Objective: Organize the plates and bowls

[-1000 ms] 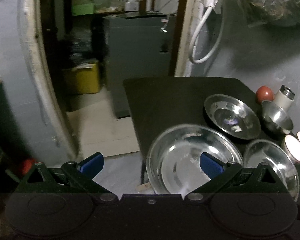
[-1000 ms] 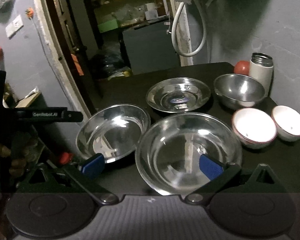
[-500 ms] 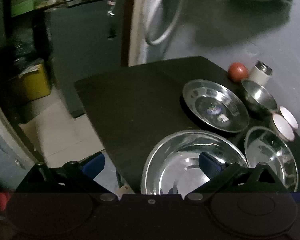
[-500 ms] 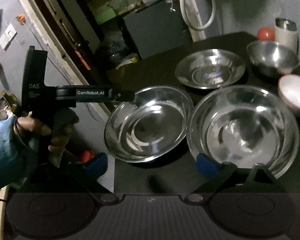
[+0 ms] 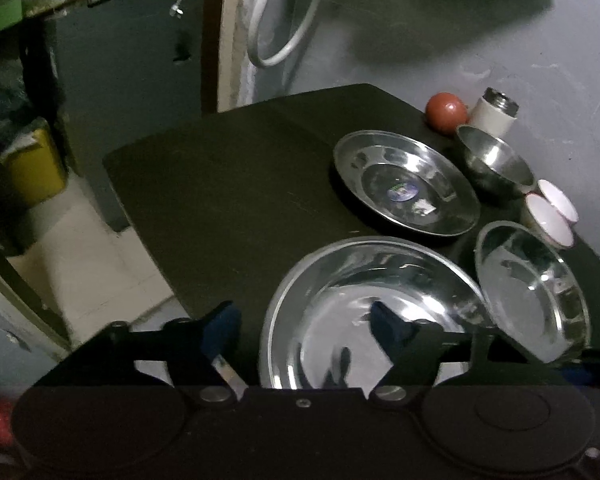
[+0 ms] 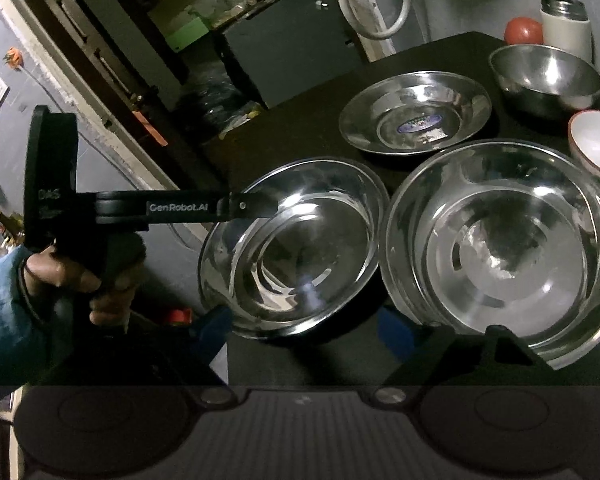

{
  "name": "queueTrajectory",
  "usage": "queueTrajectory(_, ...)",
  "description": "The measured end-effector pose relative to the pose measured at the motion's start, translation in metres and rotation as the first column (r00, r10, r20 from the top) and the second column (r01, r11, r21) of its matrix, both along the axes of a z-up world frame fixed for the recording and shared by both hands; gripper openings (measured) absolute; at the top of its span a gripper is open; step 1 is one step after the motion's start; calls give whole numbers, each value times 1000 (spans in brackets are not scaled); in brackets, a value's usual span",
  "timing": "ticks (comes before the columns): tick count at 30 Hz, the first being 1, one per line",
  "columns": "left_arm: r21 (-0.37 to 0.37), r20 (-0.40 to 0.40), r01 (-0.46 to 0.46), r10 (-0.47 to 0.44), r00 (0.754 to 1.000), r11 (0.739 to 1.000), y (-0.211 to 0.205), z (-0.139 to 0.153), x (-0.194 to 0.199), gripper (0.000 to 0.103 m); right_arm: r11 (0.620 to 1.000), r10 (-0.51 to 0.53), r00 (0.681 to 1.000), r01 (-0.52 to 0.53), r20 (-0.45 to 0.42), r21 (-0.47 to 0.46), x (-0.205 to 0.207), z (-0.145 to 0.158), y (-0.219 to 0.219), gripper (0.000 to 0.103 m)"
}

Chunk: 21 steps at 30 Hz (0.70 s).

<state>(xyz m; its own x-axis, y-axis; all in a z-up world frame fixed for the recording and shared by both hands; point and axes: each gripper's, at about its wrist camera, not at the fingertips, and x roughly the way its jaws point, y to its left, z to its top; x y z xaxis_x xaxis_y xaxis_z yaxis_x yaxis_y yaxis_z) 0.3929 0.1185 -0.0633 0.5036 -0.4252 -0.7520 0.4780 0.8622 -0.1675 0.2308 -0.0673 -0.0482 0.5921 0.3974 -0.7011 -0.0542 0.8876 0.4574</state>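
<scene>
I am at the first pick: my left gripper (image 5: pixel 304 326) has its jaws spread wide and empty, straddling the near left rim of the large steel bowl (image 5: pixel 374 314) at the tabletop's (image 5: pixel 228 168) near left corner. My right gripper (image 6: pixel 302 330) also gapes empty, just short of the two bowls' near rims. Next, I judge, one jaw must drop inside the rim before closing, since the polished steel may slip.

At the frame's left, a blue sleeve (image 6: pixel 4 312) meets a black pistol-grip left gripper (image 6: pixel 260 206) lettered "GenRobot.AI" in white, its fingers (image 5: pixel 220 326) padded blue.
</scene>
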Motion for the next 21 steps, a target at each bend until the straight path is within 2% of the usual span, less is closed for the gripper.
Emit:
queueTrajectory(4,-5,-14,-6,5,1000,1000,-1,-2,2,60,1000,-16,1000,16,-4,13,5,-3,-1,77)
queueTrajectory(6,-7,-29,-12,12,1000,1000,-1,-3,3,46,1000,-19,1000,19,-5,11,6,-4,0,73)
queueTrajectory(8,-3,-34,-29,29,999,1000,1,-5,3,41,1000,-23,1000,23,-9,5,8,-4,1,64)
queueTrajectory(10,-5,-36,-47,47,998,999,4,-5,3,35,1000,-31,999,31,-15,0,9,-5,1,50)
queueTrajectory(12,-9,-42,-70,69,997,998,9,-5,3,23,999,-39,999,39,-22,-11,10,-6,1,42)
queueTrajectory(14,-11,-49,-84,83,995,996,14,-6,2,16,999,-46,999,45,-26,-15,11,-8,0,36)
queueTrajectory(17,-13,-52,-92,91,994,996,18,-5,-2,13,998,-52,998,51,-27,-22,11,-9,-2,29)
queueTrajectory(21,-5,-45,-97,97,994,995,22,-4,-11,11,998,-53,998,53,-23,-16,12,-10,-6,25)
